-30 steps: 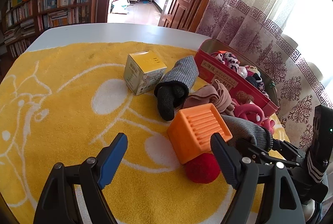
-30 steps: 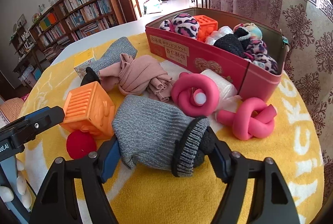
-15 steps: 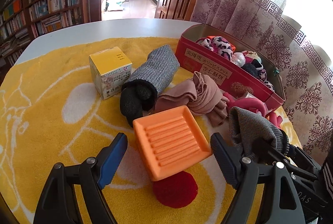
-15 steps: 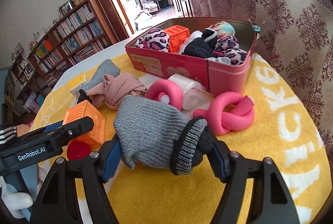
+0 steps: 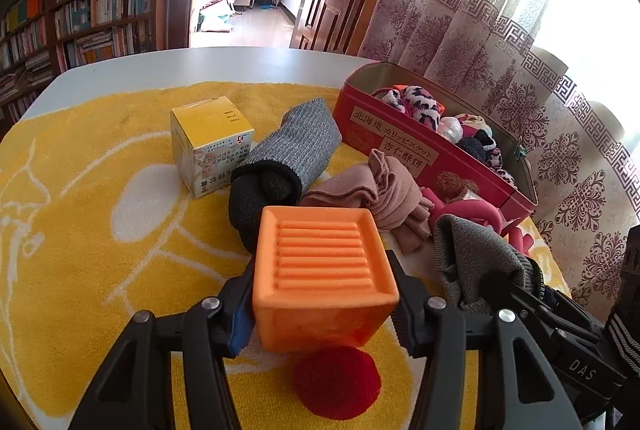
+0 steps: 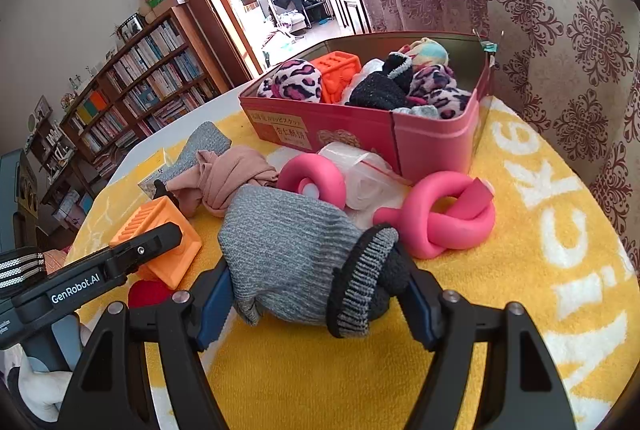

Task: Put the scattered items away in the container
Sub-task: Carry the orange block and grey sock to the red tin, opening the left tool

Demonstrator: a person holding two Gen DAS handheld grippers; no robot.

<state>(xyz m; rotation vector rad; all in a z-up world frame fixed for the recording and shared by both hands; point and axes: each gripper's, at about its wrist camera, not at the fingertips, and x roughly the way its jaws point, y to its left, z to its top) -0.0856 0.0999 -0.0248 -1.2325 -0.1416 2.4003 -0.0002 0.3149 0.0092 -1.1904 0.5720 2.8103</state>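
My left gripper (image 5: 322, 304) is shut on an orange ribbed cube (image 5: 324, 262) and holds it above the yellow towel; the cube also shows in the right wrist view (image 6: 160, 234). My right gripper (image 6: 316, 294) is shut on a grey rolled sock with a dark cuff (image 6: 296, 254), seen in the left wrist view (image 5: 476, 262) too. The red tin (image 6: 360, 130) stands behind, filled with socks and an orange cube (image 6: 336, 70). A red pompom (image 5: 336, 382) lies under the left gripper.
On the towel (image 5: 80, 230) lie a yellow box (image 5: 210, 146), a second grey sock (image 5: 280, 158), a pink-brown cloth (image 6: 228, 174), two pink foam knots (image 6: 444, 214) (image 6: 312, 182) and a clear plastic bag (image 6: 364, 178). Curtains (image 6: 560, 30) hang behind the tin.
My left gripper has closed on the orange cube and lifted it off the towel. My right gripper has risen with the grey sock and moved nearer the tin.
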